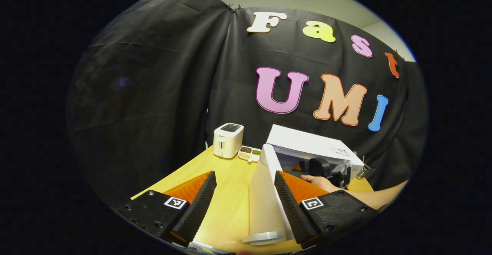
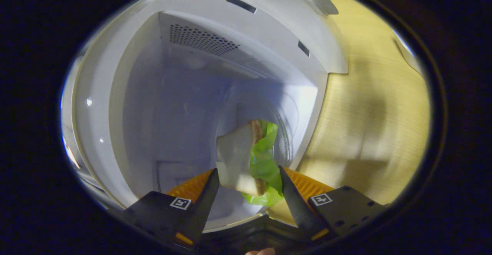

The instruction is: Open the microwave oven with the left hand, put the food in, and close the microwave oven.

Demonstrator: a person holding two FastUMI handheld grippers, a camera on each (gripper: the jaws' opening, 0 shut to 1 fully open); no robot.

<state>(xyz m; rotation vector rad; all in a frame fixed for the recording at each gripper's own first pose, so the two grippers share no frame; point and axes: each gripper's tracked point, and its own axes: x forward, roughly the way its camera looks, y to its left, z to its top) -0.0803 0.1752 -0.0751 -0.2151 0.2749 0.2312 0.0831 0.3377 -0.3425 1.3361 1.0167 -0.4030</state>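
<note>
Right gripper [image 2: 249, 180] jaws squeeze the sandwich [image 2: 246, 157] inside the microwave [image 2: 330, 43]; left gripper [image 1: 245, 193] jaws gape by its door [image 1: 263, 193]. Sandwich looks soft, light; hold the bread sides gently.

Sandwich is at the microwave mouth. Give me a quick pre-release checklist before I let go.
1. Microwave door open: ok.
2. Sandwich between right gripper fingers: ok.
3. Sandwich past the microwave opening, over the cavity floor: ok.
4. Sandwich resting on the floor: cannot tell.
5. Cavity free of other items: ok where visible.
6. Left gripper open beside the door, ready to close it: ok; contact cannot tell.
</note>
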